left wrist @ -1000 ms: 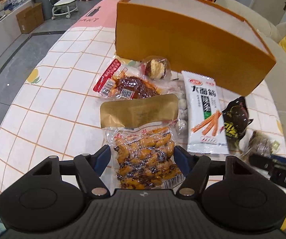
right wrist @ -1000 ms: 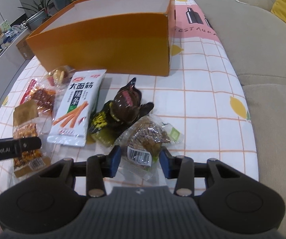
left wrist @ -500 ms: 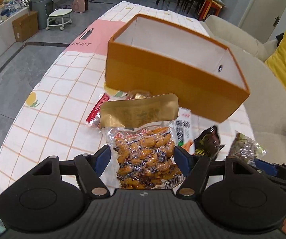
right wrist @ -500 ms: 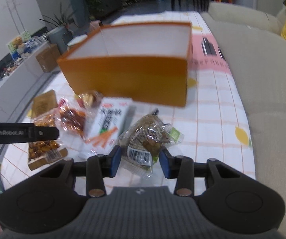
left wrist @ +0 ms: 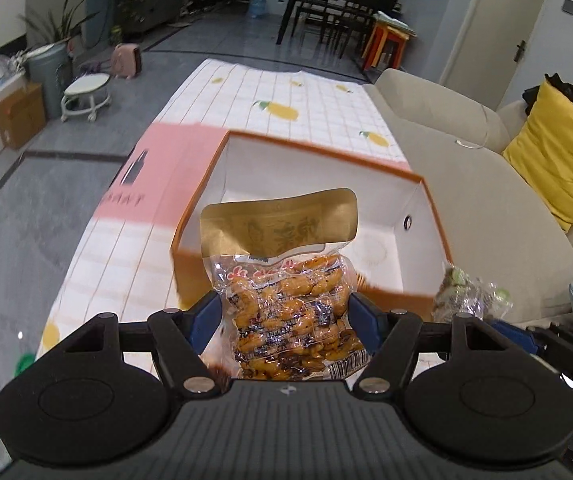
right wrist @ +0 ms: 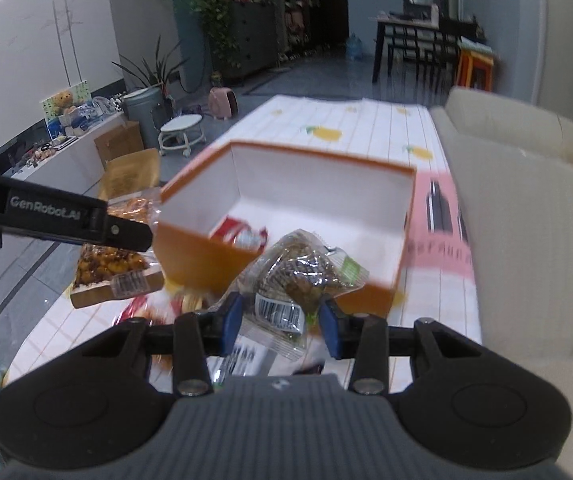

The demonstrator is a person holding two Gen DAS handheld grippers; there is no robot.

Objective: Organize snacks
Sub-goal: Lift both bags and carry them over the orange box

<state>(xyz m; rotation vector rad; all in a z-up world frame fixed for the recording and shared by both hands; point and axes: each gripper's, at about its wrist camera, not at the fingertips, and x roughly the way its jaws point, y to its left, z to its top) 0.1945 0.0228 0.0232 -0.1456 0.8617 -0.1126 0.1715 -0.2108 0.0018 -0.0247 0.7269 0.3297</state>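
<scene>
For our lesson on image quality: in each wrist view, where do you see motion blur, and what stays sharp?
Left wrist view: the orange box rim and tablecloth smear, while the peanut packet in the left gripper is crisp. Right wrist view: the snacks on the table blur; the clear-wrapped snack in the right gripper is sharper.

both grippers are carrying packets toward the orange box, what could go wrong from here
1. The left gripper pinches only the lower end of the gold-topped packet; its floppy top could catch the orange box rim.
2. The right gripper holds the clear-wrapped snack by crinkly film, which might slip.
3. Both grippers head for the same box and could collide.
</scene>
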